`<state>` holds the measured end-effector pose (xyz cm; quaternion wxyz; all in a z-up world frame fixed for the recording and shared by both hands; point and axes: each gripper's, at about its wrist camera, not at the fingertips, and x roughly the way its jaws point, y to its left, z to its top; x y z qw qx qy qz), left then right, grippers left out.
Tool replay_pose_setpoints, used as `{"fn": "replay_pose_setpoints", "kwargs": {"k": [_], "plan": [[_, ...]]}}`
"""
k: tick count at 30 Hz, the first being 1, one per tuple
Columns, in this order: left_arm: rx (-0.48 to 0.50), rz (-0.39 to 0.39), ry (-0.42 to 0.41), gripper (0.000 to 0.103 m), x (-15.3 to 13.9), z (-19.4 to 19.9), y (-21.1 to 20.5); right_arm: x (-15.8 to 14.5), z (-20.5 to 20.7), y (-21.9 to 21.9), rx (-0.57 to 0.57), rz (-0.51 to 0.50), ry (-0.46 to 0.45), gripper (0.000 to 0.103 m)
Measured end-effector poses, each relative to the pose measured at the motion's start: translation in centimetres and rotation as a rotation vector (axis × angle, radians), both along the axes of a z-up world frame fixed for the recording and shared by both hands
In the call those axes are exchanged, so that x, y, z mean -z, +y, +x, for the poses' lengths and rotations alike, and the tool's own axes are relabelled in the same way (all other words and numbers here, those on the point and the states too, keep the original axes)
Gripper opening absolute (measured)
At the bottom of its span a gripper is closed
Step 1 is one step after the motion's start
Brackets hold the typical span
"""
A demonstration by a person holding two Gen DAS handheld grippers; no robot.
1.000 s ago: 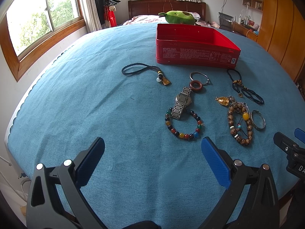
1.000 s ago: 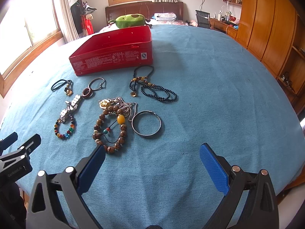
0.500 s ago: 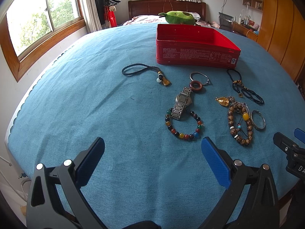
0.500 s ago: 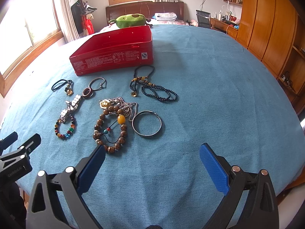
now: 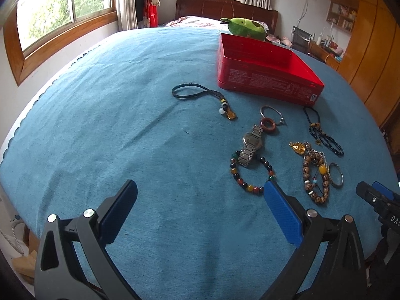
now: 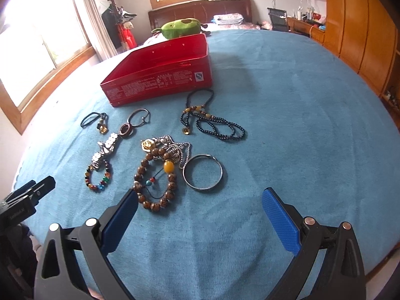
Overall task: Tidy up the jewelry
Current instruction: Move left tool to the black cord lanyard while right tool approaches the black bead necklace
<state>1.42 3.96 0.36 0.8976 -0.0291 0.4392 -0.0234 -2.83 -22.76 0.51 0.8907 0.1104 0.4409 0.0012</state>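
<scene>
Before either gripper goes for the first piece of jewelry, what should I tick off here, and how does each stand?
1. Left gripper open, holding nothing: ok.
2. Right gripper open, holding nothing: ok.
3. Red box open-topped, no lid: ok.
4. Silver bangle lies apart from other pieces: ok.
5. Wooden bead bracelet free of the silver chain: not ok, they overlap.
6. Box interior empty: cannot tell.

We cannot read the small print on the red tin [image 6: 160,80], and its floor is hidden behind the near wall in the left view. The silver chain [image 6: 175,150] lies partly under the wooden bead bracelet [image 6: 155,177]. The right gripper [image 5: 380,200] is cut off at the frame edge
</scene>
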Motion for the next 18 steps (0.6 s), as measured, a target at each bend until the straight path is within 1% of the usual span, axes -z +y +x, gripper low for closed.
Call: {"fn": "replay_pose_setpoints", "kwargs": {"k": [3,7,9,10,12,13,15,18], "plan": [[0.007,-0.024,0.020,0.100,-0.1,0.8,0.5,0.1,0.9,-0.3,-0.028,0.030,0.016,0.099],[0.014,-0.073,0.059,0.100,-0.1,2.8,0.4,-0.3,2.3,-1.3,-0.052,0.057,-0.001,0.099],[0.008,-0.064,0.059,0.100,-0.2,3.9,0.0,-0.7,3.4,-2.0,-0.055,0.055,-0.012,0.099],[0.008,-0.061,0.058,0.100,-0.2,4.3,-0.2,-0.8,3.9,-2.4,-0.054,0.056,-0.013,0.097],[0.017,-0.049,0.061,0.100,-0.3,5.5,-0.6,-1.0,5.4,-3.0,-0.060,0.065,-0.016,0.091],[0.025,-0.044,0.071,0.100,-0.2,6.4,-0.9,-1.1,6.1,-3.2,-0.066,0.068,-0.012,0.089],[0.024,-0.045,0.104,0.100,0.3,8.2,-1.2,-0.7,8.1,-3.4,-0.081,0.068,0.011,0.088],[0.016,-0.051,0.144,0.099,1.0,10.7,-1.3,0.2,10.8,-3.7,-0.112,0.094,0.061,0.077]]}}
